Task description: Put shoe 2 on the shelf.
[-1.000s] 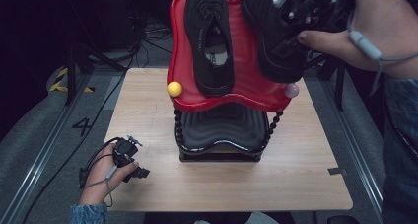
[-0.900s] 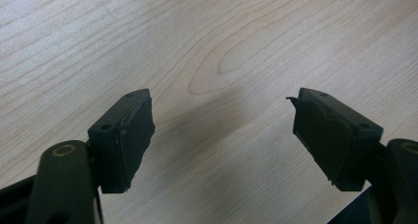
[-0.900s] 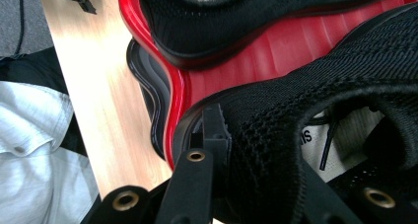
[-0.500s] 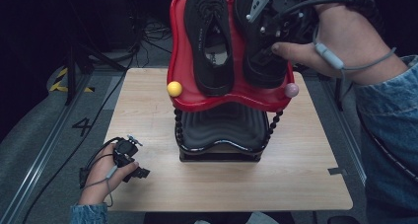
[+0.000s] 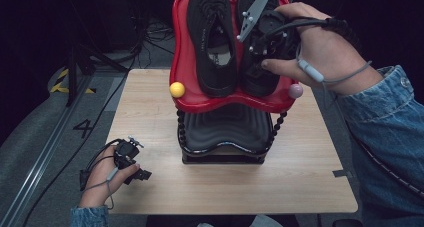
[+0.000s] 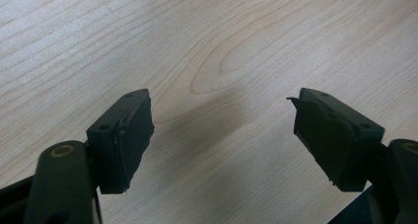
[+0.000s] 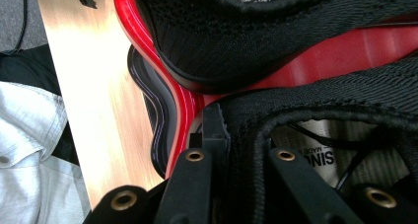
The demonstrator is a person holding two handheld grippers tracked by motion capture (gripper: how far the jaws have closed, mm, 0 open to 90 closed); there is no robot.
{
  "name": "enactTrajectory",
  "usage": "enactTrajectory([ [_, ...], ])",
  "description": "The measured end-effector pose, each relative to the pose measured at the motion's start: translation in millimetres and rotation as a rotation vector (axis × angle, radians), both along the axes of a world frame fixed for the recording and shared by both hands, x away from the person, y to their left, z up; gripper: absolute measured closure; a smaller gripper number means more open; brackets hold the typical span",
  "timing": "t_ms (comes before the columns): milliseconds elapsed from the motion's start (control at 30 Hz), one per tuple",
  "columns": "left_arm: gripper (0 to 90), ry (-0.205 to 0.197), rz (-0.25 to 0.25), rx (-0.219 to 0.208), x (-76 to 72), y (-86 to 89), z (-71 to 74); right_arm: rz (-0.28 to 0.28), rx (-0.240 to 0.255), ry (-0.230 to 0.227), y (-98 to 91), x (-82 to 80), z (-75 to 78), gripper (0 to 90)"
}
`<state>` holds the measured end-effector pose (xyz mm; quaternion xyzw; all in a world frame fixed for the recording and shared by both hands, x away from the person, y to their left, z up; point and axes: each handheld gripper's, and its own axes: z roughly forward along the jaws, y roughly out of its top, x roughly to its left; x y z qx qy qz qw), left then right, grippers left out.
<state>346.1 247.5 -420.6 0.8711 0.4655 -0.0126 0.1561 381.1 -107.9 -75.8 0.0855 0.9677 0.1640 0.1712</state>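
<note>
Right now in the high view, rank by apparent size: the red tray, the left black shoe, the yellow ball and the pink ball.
1. Red tray
2. Left black shoe
3. Yellow ball and pink ball: they look alike, no ranking between them.

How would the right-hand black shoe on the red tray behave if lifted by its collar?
The shoe looks like soft knit in the right gripper view, so its collar would probably flex. It seems light. Gripped at one edge by the right tongs, it would likely hang tilted.
</note>
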Motion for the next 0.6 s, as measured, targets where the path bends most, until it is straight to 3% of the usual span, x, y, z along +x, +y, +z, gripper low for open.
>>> enactTrajectory([
  [300, 23.3, 0.007, 0.004, 0.003, -0.1, -0.5, -0.3, -0.002, -0.015, -0.008, 1.7, -2.4, -6.8, 79.9],
  [533, 23.3, 0.005, -0.003, 0.001, 1.4, -0.3, -1.0, 0.006, 0.063, -0.003, -9.6, -7.7, 3.5, 63.6],
  [600, 23.2, 0.005, -0.005, 0.002, 2.1, -1.1, -0.7, -0.002, 0.093, -0.031, -14.4, -12.0, 9.7, 57.9],
])
